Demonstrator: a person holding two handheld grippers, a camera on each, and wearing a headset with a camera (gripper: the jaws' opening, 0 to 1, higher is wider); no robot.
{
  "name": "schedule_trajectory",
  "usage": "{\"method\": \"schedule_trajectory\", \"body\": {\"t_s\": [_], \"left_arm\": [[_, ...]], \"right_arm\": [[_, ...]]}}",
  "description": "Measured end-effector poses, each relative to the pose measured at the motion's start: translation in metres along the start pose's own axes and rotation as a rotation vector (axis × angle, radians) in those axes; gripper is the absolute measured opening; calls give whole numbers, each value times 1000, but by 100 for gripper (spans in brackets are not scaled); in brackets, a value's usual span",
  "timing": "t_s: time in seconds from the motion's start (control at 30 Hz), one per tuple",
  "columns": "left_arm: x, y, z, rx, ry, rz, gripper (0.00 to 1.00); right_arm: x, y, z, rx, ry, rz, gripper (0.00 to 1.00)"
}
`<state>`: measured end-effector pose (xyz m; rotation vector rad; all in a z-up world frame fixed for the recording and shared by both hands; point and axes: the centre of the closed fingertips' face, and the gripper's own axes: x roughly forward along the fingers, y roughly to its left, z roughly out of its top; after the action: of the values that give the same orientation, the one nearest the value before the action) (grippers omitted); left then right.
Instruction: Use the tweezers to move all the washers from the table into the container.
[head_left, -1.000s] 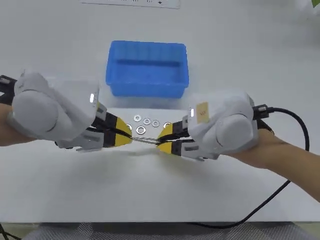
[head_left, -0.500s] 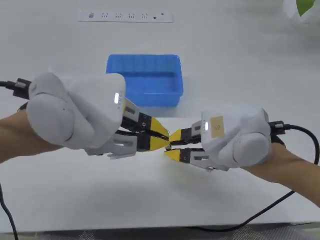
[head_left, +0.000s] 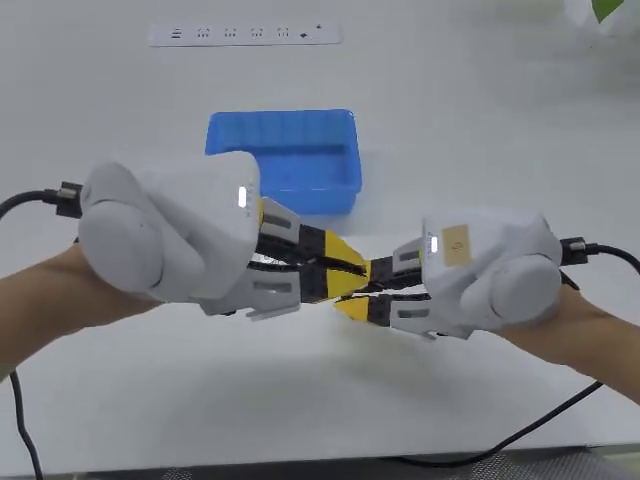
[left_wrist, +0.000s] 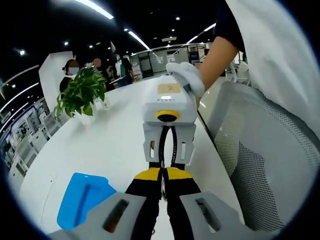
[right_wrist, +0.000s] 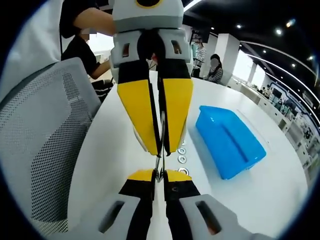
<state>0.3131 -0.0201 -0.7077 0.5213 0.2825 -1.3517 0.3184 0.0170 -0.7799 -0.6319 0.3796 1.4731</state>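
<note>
Both grippers meet tip to tip above the white table (head_left: 480, 130). My left gripper (head_left: 358, 272) reaches in from the left and my right gripper (head_left: 362, 292) from the right, their yellow jaws overlapping. In the right gripper view, the thin metal tweezers (right_wrist: 161, 162) run from my right gripper (right_wrist: 159, 176) up into the left gripper (right_wrist: 161, 150); both are shut on them. The left gripper view shows the tweezers (left_wrist: 163, 187) between my left gripper (left_wrist: 162, 176) and the right gripper (left_wrist: 164, 162). Several washers (right_wrist: 183, 160) lie on the table beside the blue container (right_wrist: 230, 142) (head_left: 285, 150) (left_wrist: 80, 202).
A white power strip (head_left: 245, 34) lies at the table's far edge. A black cable (head_left: 560, 410) trails off the right gripper over the near edge. A mesh chair (right_wrist: 45, 135) stands behind me, and a potted plant (left_wrist: 80, 95) sits on the table beyond the right gripper.
The grippers have closed toward each other until their jaws overlap, covering the tweezers and the washers in the head view. The left gripper has shifted right and nearer the camera.
</note>
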Motion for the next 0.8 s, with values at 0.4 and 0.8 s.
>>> {"method": "schedule_trajectory", "body": {"t_s": [0.4, 0.8], "left_arm": [[-6, -4, -1, -23, -20, -29, 4], [-25, -9, 0, -62, -49, 13, 4]], "right_arm": [[2, 2, 3, -10, -12, 17, 8], [5, 8, 16, -7, -18, 39, 10]]}}
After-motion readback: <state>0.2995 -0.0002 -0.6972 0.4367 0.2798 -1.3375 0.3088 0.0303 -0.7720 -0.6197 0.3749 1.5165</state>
